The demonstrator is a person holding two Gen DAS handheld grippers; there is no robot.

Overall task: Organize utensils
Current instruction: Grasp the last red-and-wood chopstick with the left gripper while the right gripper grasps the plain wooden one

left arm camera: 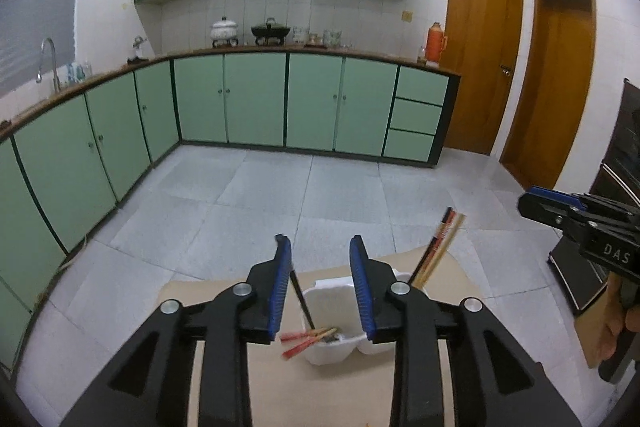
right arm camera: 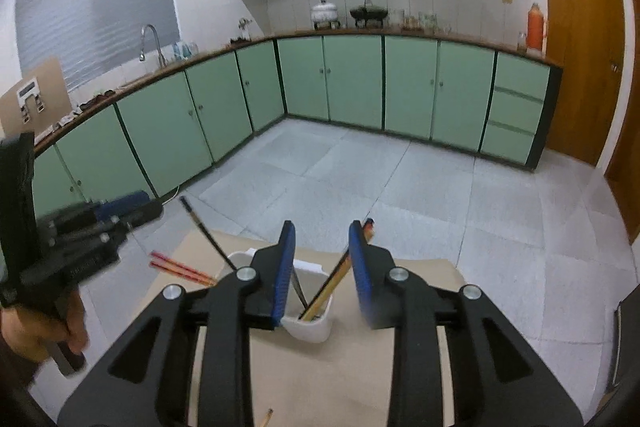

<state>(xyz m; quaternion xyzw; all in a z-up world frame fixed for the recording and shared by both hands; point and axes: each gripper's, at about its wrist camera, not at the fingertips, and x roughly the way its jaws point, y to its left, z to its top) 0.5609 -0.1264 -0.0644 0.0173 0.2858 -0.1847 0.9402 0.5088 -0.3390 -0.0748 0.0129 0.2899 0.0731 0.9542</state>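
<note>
I'm looking into a kitchen with pale green cabinets (left arm camera: 256, 99) along two walls, a grey tiled floor (left arm camera: 280, 195) and two brown doors (left arm camera: 480, 67) on the right. My work surface is a tan board (left arm camera: 320, 395) whose far edge ends just past the holder, with open floor beyond it on every side I can see.

On the board stands one white holder (left arm camera: 340, 319) with two compartments. I count one dark chopstick (left arm camera: 301, 301) leaning out to the left, two red-tipped chopsticks (left arm camera: 308, 338) resting low across the left rim with their tips hanging over the board, and a bundle of chopsticks (left arm camera: 438, 247) slanting out of the right compartment; I cannot count that bundle exactly. One more stick tip (right arm camera: 267, 417) lies at the board's near edge.

My left gripper (left arm camera: 322, 291) hangs over the holder with jaws parted and nothing pressed between the pads. My right gripper (right arm camera: 322, 275) is likewise released; the bundle passes between its jaws without being pinched. The two grippers are well apart, with free room between them.
</note>
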